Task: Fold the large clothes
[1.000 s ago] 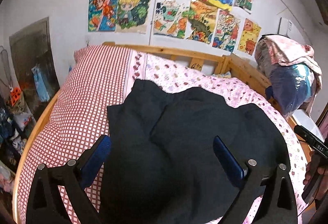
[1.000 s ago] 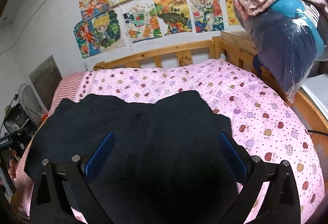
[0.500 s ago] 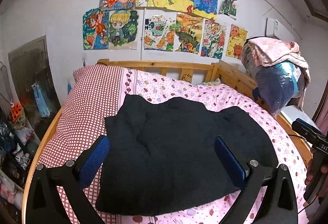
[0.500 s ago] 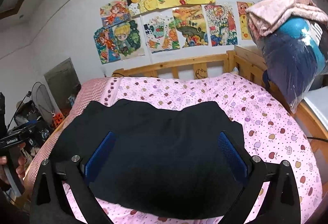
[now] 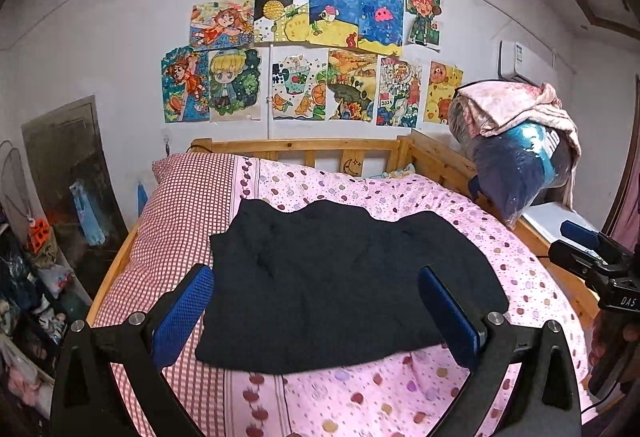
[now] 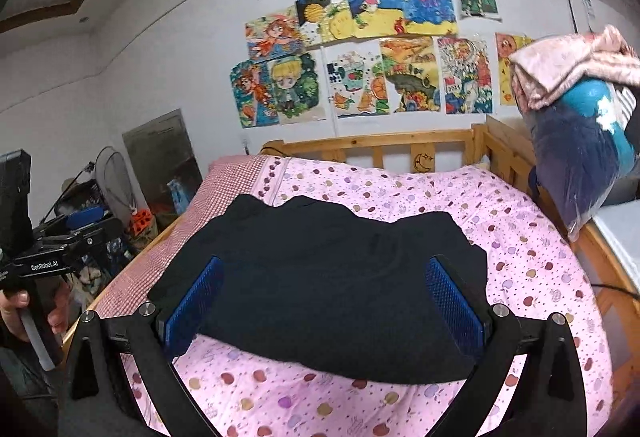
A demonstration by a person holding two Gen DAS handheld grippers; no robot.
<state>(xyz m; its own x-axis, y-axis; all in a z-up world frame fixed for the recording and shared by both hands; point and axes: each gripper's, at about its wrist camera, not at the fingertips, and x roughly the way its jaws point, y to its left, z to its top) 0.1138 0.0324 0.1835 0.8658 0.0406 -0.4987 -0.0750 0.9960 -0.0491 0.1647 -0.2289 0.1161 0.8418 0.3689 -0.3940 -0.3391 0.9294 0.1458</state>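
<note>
Our left claw (image 5: 316, 301) is spread wide and holding nothing, hovering over the near edge of the dark garment (image 5: 344, 285), which lies flat mid-bed (image 5: 400, 193), closer to its left edge. Our right claw (image 6: 324, 297) hangs above the same near edge, also spread and empty.

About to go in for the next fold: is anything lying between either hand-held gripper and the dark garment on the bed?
Nothing visible. The black fabric garment lies alone on the pink spotted bedspread, with both the left hand-held gripper and right hand-held gripper open and above it.
</note>
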